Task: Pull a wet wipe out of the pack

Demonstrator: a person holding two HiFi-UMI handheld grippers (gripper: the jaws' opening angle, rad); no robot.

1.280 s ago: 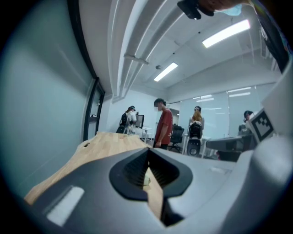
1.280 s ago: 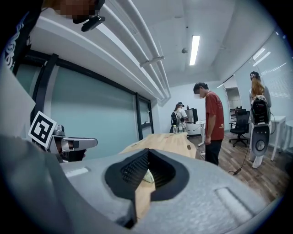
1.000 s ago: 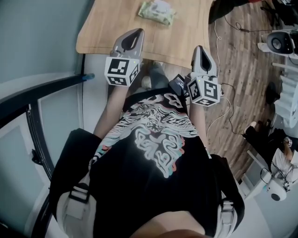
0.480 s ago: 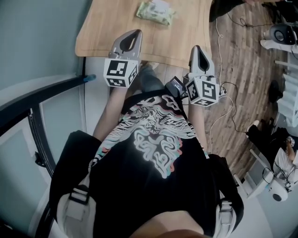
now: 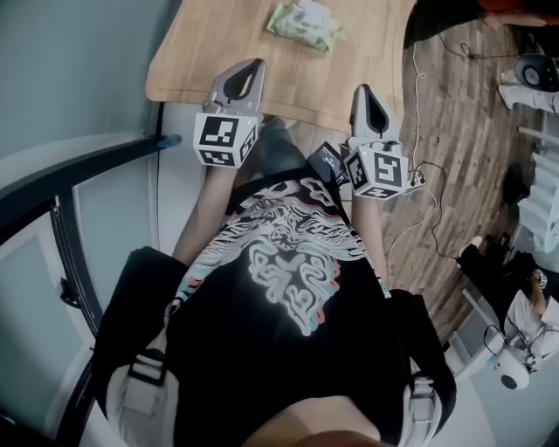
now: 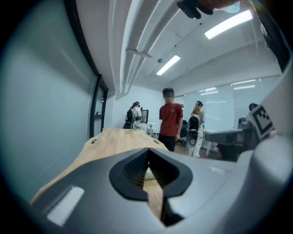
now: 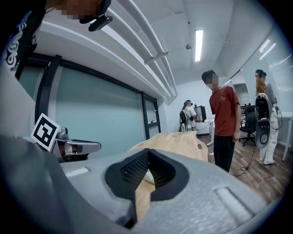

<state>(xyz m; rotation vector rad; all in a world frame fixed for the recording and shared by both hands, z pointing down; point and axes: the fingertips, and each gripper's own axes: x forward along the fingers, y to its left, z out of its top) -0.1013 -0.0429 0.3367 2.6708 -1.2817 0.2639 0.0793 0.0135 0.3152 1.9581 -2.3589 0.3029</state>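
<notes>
Just starting: the left hand-held gripper (image 5: 251,68) and right hand-held gripper (image 5: 361,94), both pressed together and empty, must next reach the pack (image 5: 303,24) and spread.

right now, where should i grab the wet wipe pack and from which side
Probably its left end, across the narrow width, from above: the wet wipe pack lies flat and slanted on the wooden table, and that leaves its pale top patch free.
</notes>
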